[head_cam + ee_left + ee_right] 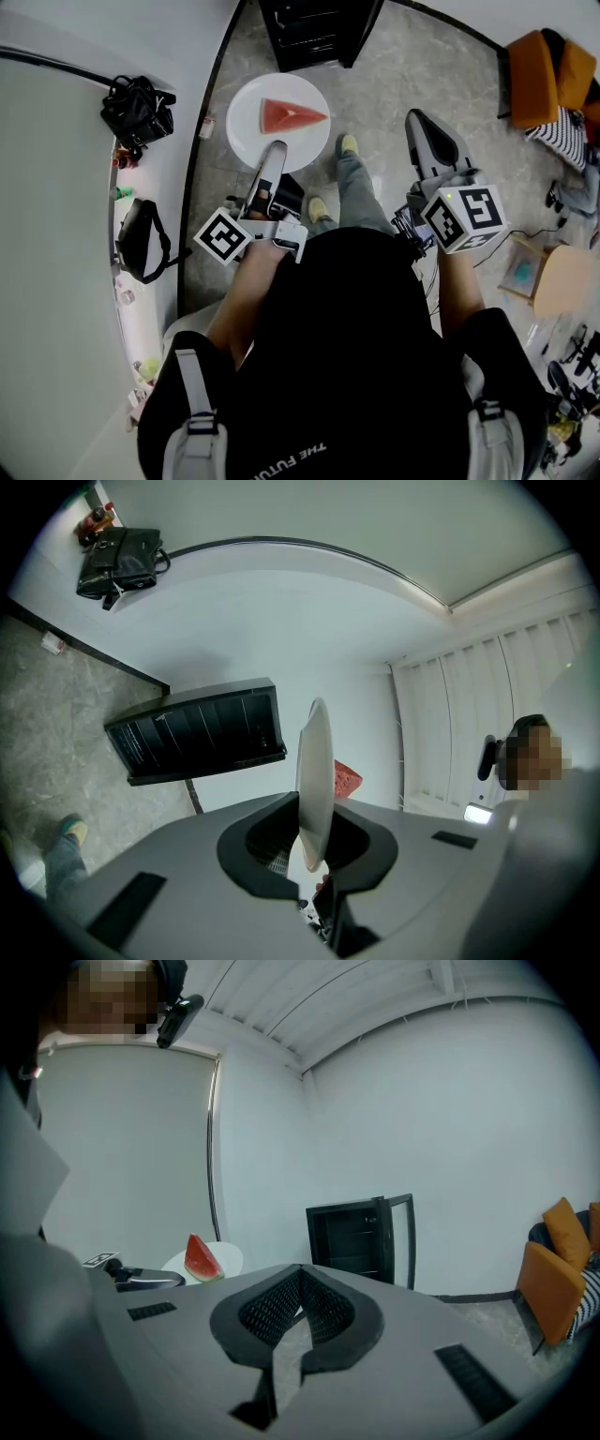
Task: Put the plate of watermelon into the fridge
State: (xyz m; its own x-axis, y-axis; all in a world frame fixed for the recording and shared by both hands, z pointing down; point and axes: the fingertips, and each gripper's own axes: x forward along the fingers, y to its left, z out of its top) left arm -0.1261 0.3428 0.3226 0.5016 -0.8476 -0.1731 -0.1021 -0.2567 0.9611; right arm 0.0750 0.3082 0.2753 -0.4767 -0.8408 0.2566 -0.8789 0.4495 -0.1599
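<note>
We hold the round white plate [251, 139] [315, 752] by its near rim in the left gripper [275, 150] [314, 853]. Its jaws are pressed together on that edge, so the plate hangs out in front of us above the grey marbled floor [384, 84]. In the head view the plate looks level.

A red triangular watermelon wedge [292, 114] [347, 778] [198, 1260] lies on the plate's far half, away from the clamped edge, with its tip towards the plate's right rim.

The right gripper [419, 118] [301, 1272] is held out beside us, well clear of the plate. Its jaw tips meet and nothing is between them.

The small black fridge [314, 33] [202, 728] [361, 1237] stands on the floor ahead of the plate with its door swung open, and the plate does not touch it.

A black bag [138, 111] [117, 560] sits on the white counter's edge to our left. An orange upholstered chair [544, 80] [555, 1269] stands off to the right. Our yellow-green shoes [348, 145] show on the floor between the two grippers.
</note>
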